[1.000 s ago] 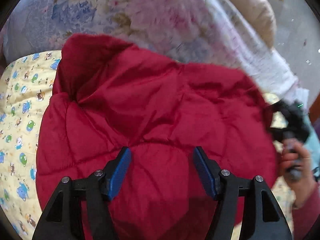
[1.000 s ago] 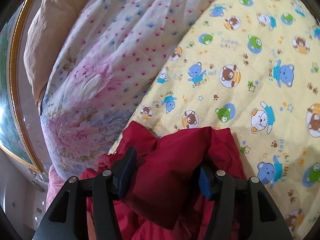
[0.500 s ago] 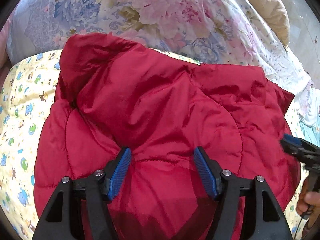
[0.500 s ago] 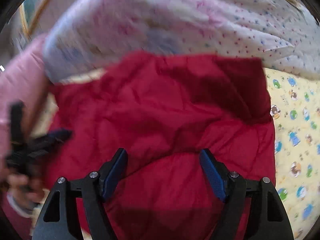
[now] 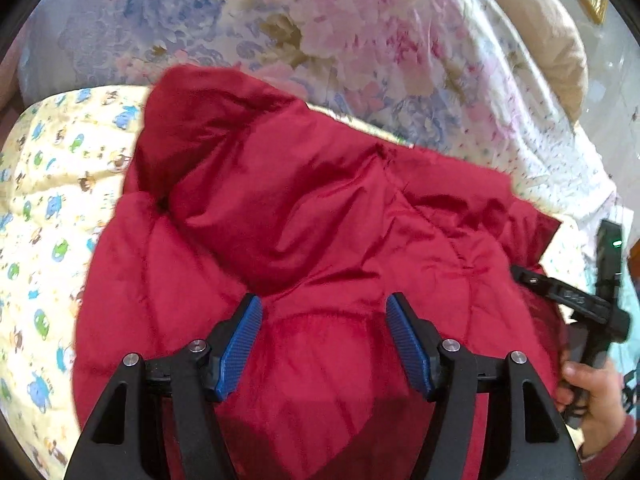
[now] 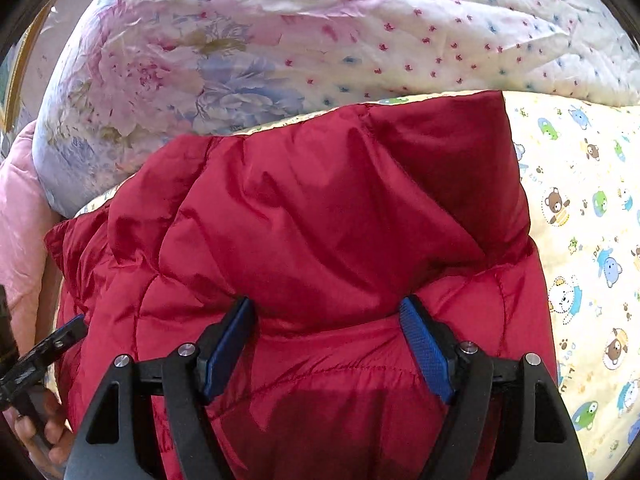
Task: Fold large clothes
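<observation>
A red quilted jacket (image 5: 304, 216) lies folded in a bundle on the yellow cartoon-print bedsheet (image 5: 44, 184). It also fills the right wrist view (image 6: 320, 216). My left gripper (image 5: 324, 336) is open just above the jacket's near part, with nothing between its blue pads (image 5: 240, 348). My right gripper (image 6: 328, 340) is open above the jacket too, empty. The right gripper shows at the right edge of the left wrist view (image 5: 576, 304); the left gripper shows at the left edge of the right wrist view (image 6: 48, 348).
A floral duvet (image 5: 320, 28) is bunched behind the jacket, also in the right wrist view (image 6: 280, 40). A beige pillow (image 5: 544, 40) lies at the far right. A pink cloth (image 6: 20, 220) sits at the left. The bedsheet (image 6: 592, 240) extends right.
My right gripper swung from the jacket's far edge round to its near side, with its jaws open throughout. My left gripper stayed open over the jacket, barely moving.
</observation>
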Available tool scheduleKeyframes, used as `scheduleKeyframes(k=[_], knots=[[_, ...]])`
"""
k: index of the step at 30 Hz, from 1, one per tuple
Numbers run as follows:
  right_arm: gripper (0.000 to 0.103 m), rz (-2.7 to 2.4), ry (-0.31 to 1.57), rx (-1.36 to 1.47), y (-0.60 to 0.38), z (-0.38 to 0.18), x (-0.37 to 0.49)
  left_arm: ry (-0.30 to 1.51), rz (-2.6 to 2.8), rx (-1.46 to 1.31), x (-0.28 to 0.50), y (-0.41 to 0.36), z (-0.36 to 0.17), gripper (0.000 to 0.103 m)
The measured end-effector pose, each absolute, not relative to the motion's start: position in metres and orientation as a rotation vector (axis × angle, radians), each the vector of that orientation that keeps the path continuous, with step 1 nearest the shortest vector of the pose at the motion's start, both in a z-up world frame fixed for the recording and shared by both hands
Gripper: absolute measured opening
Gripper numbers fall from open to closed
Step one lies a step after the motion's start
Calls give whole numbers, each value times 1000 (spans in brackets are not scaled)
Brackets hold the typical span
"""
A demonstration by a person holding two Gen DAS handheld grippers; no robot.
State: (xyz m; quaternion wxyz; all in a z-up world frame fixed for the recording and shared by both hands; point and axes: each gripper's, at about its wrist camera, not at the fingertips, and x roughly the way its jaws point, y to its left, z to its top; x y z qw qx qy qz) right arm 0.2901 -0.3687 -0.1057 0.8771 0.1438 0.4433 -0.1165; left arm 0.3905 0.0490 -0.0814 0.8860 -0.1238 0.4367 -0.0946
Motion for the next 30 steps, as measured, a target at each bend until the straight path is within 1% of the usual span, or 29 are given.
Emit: scheduleKeyframes(k=[8,14,19,28,30], knots=[[78,-238,899,310,-368,-103,283,870,-161,-319,357,89,-63,65],[78,-238,891,316,-368,-103,279,925,-128,-263,361,86,-83,66],[78,-235,879,334,-370,-101,278,930,-91,-218,378,77,-92,69],[78,-222,792,413,-373,-68,214,915,-111,-259,367,83,-82,69],[79,-228,791,414,-374,-65,198,902,-127,-274,357,88,-76,71]])
